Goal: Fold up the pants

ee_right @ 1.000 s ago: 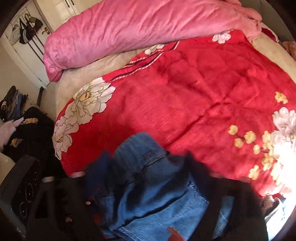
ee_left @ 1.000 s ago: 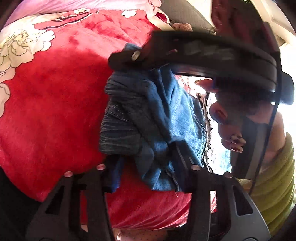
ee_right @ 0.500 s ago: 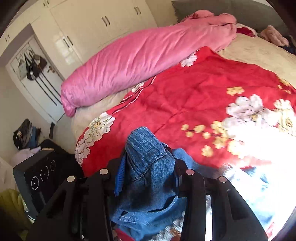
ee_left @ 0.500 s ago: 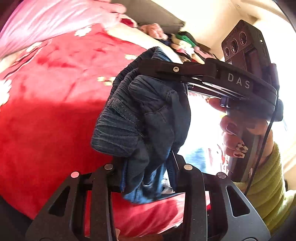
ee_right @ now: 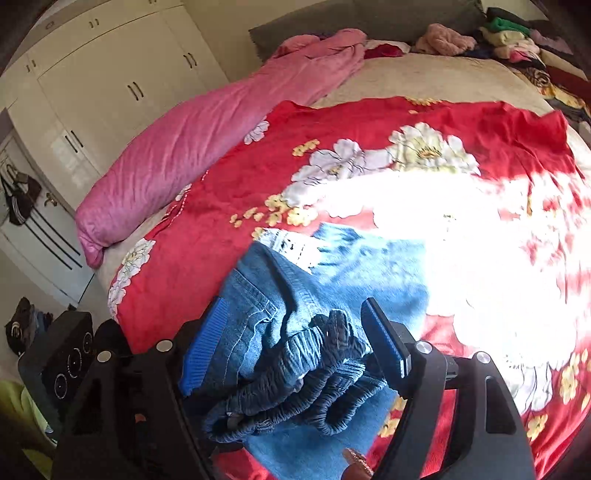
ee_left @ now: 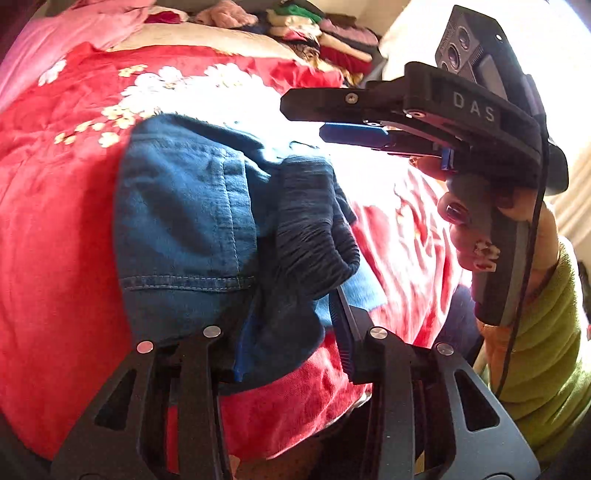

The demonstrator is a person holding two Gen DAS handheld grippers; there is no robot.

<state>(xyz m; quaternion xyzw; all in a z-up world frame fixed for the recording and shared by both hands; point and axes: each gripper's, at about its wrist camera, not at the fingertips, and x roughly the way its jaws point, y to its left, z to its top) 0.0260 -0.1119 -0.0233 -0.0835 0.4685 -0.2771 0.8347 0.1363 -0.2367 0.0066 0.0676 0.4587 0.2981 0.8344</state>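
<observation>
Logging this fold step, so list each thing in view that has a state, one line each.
jeans: bunched, waistband end lifted, the rest lying on the bedspread.
left gripper: opening, denim between its fingers.
right gripper: opening, gathered waistband between its fingers, pads apart.
red floral bedspread: spread flat over the bed.
pink quilt: rolled up along the bed's edge.
wardrobe doors: closed.

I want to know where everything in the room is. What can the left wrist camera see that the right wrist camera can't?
Only the left wrist view shows the right gripper from outside, with the right hand and green sleeve behind it; its jaws are opening and look empty there.

Only the right wrist view shows the white wardrobe, the bags hanging on a door, and the whole long pink pillow.

Both show the blue jeans, the red flowered blanket and the pile of clothes at the far end.
</observation>
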